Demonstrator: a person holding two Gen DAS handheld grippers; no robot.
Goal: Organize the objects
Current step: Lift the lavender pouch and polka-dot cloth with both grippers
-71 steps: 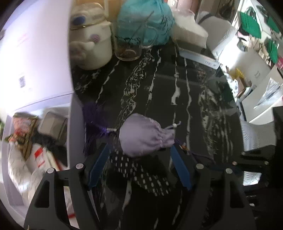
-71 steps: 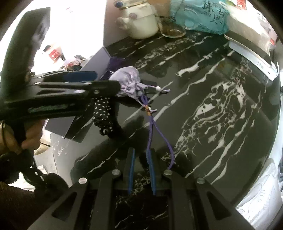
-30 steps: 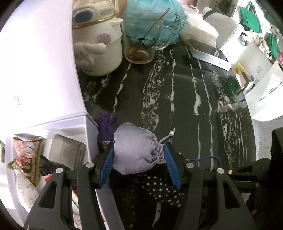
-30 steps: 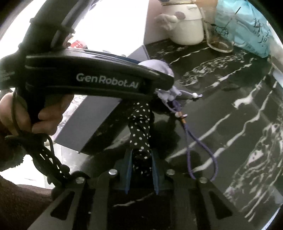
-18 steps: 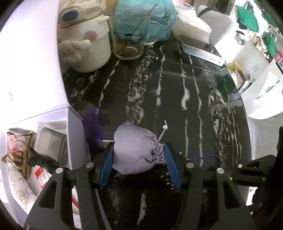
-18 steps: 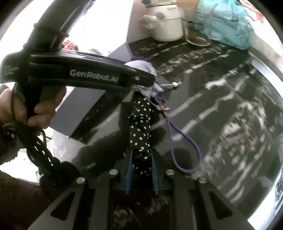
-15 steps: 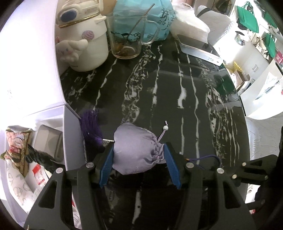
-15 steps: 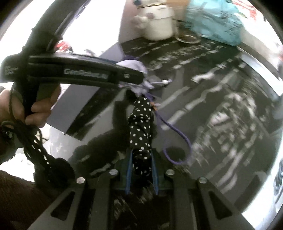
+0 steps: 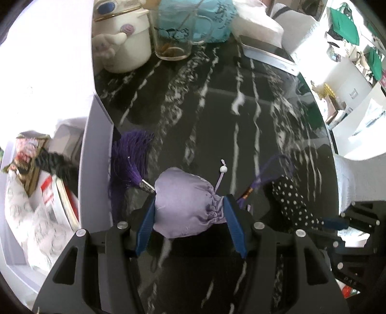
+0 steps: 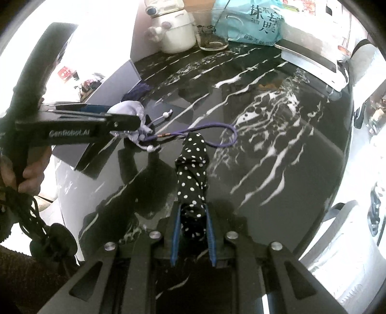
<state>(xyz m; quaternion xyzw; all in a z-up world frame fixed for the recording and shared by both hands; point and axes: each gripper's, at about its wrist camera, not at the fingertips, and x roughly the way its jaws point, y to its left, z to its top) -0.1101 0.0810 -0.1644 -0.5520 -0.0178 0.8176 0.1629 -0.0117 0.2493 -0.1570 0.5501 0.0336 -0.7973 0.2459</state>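
Midway, apparently. Left gripper (image 9: 188, 217) jaws clamped on pouch (image 9: 185, 205) near counter's (image 9: 241, 145) left edge, beside box (image 9: 96, 149); right gripper (image 10: 191, 231) jaws clamped on dotted cloth (image 10: 193, 169) mid-counter. Neither yet stowed; box already holding items.

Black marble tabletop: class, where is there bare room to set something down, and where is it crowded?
Bare: the wide middle of the tabletop, between the glass mug at the back and the lilac pouch in front. Crowded: the back edge, with white jar, teal bag and tablet, and the full white box.
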